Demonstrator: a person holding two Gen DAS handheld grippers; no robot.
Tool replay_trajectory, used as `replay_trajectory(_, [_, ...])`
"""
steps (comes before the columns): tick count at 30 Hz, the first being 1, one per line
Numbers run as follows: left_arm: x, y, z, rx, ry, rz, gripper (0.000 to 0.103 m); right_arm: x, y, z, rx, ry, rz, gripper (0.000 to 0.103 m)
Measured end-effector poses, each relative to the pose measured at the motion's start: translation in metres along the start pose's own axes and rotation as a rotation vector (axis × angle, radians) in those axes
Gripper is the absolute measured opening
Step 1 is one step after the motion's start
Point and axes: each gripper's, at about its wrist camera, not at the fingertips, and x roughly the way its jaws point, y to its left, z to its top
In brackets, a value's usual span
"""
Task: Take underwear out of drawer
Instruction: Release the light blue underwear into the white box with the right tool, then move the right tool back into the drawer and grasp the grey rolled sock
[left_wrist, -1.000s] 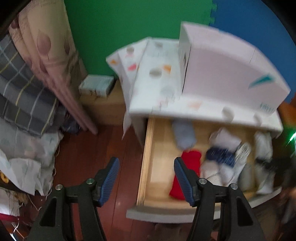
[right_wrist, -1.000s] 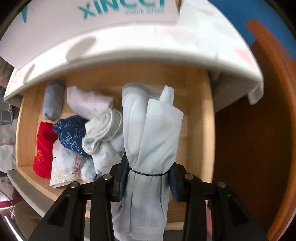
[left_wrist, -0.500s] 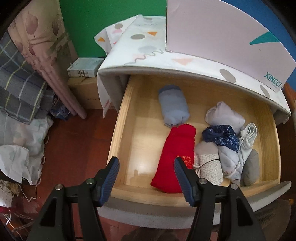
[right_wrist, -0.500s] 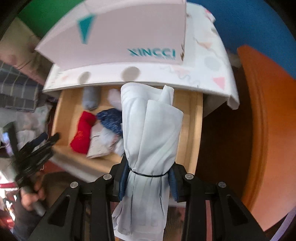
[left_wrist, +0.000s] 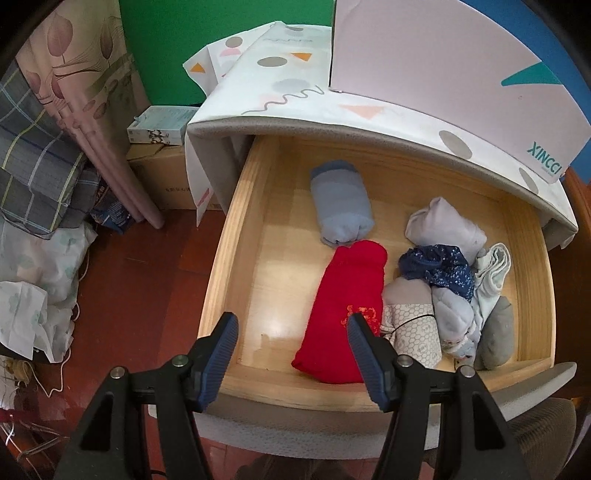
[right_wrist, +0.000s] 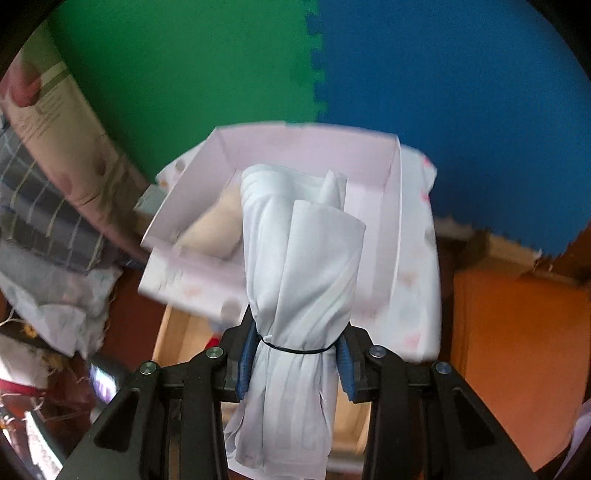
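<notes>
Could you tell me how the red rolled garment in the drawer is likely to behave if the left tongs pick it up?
The red roll looks like soft cloth, so it would probably sag at both ends in the left tongs. No band is visible around it, so it may partly unroll. It seems light and unlikely to slip between the ribbed pads.

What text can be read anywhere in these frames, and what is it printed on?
"XINCCI": teal, running sideways on the pale pink box atop the cabinet; the smaller line beneath it is too small.
Cardboard carton on the floor: dark print, too small.
Red roll: embroidered marks, unreadable.
Right wrist view: none.
</notes>
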Motion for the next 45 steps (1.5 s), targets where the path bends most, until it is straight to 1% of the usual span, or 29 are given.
replay_trajectory(4, [0.000,-0.004,0.000,0.023,-0.004,0.007,0.063,0.036,0.004,0.045,-0.019,0.018,-0.041,0.035])
replay_trajectory(6, [-0.001,-0.006,0.000,0.036,-0.009,0.015,0.063,0.058,0.006,0.058,-0.024,0.028,-0.061,0.035])
replay_trajectory(9, [-0.002,-0.009,-0.001,0.049,-0.023,0.015,0.063,0.094,0.000,0.072,-0.022,0.072,-0.101,0.035])
replay_trajectory(13, [-0.002,-0.011,0.000,0.056,-0.023,0.019,0.063,0.135,-0.009,0.079,-0.013,0.132,-0.133,0.035])
replay_trajectory(17, [-0.001,-0.010,0.001,0.050,-0.019,0.015,0.063,0.158,-0.016,0.080,0.017,0.185,-0.140,0.036])
replay_trajectory(22, [-0.002,-0.011,0.000,0.058,-0.026,0.018,0.063,0.176,-0.021,0.075,0.026,0.235,-0.156,0.037])
replay_trajectory(24, [-0.003,-0.010,0.000,0.051,-0.032,0.018,0.063,0.182,-0.023,0.073,0.035,0.251,-0.162,0.040])
replay_trajectory(26, [-0.006,-0.008,0.000,0.036,-0.051,0.029,0.063,0.186,-0.023,0.072,0.031,0.255,-0.187,0.040])
replay_trajectory(28, [-0.010,-0.007,0.000,0.034,-0.071,0.030,0.063,0.186,-0.023,0.073,0.027,0.244,-0.208,0.042])
replay_trajectory(29, [-0.009,-0.007,0.000,0.034,-0.070,0.036,0.063,0.183,-0.023,0.074,0.030,0.231,-0.208,0.044])
replay_trajectory(31, [-0.008,-0.007,0.000,0.037,-0.063,0.044,0.063,0.175,-0.023,0.075,0.031,0.206,-0.208,0.045])
replay_trajectory(33, [-0.006,-0.008,0.001,0.042,-0.052,0.043,0.063,0.156,-0.022,0.074,0.038,0.167,-0.190,0.045])
replay_trajectory(36, [-0.004,-0.007,0.001,0.042,-0.043,0.045,0.063,0.123,-0.017,0.065,0.030,0.135,-0.127,0.045])
replay_trajectory(39, [-0.001,-0.007,0.001,0.047,-0.024,0.033,0.063,0.084,-0.015,0.043,0.003,0.119,-0.077,0.045])
replay_trajectory(40, [0.000,-0.007,0.001,0.048,-0.016,0.029,0.063,0.070,-0.014,0.031,-0.010,0.119,-0.056,0.045])
replay_trajectory(42, [0.003,-0.007,0.001,0.051,0.005,0.011,0.063,0.055,-0.010,0.015,-0.028,0.128,-0.034,0.045])
replay_trajectory(43, [0.006,-0.007,0.001,0.049,0.019,0.007,0.063,0.047,-0.010,0.000,-0.042,0.139,-0.021,0.045])
replay_trajectory(45, [0.010,-0.006,0.001,0.041,0.047,-0.008,0.063,0.042,-0.013,-0.019,-0.063,0.166,-0.004,0.046])
